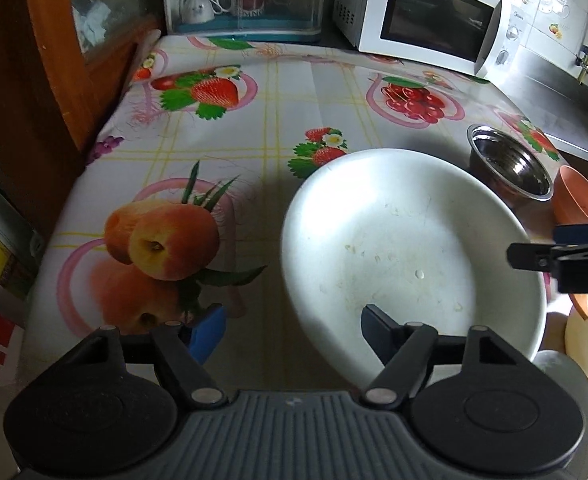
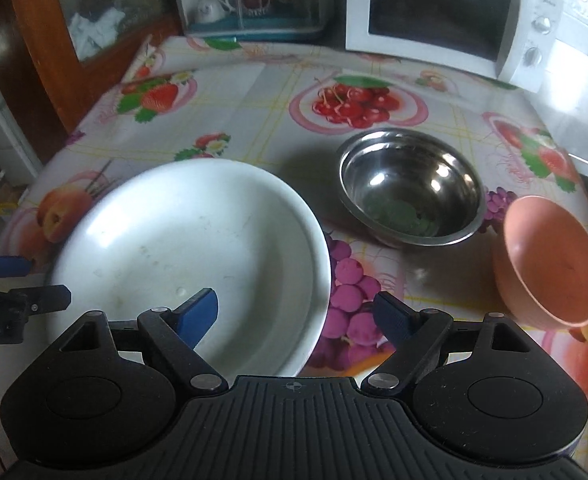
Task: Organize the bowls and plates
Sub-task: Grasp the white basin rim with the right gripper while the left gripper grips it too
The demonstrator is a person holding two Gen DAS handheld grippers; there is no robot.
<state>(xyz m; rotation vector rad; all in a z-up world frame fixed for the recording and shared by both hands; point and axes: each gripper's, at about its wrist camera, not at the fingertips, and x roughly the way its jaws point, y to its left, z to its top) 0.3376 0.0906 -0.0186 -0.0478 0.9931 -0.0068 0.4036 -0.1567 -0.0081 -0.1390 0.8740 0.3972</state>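
Two claws, left [image 1: 290,330] and right [image 2: 295,316], gape astride white plate [image 2: 182,240] rim; no readable labels.

A white plate [image 2: 190,248] lies on a tablecloth [image 1: 278,112] that is pale with yellow checks and printed peaches, strawberries, cherries and purple grapes. To its right stand a silvery steel bowl [image 2: 411,186] and a salmon-pink bowl [image 2: 549,260]. At the far right is a white microwave [image 1: 425,16] with a dark door.
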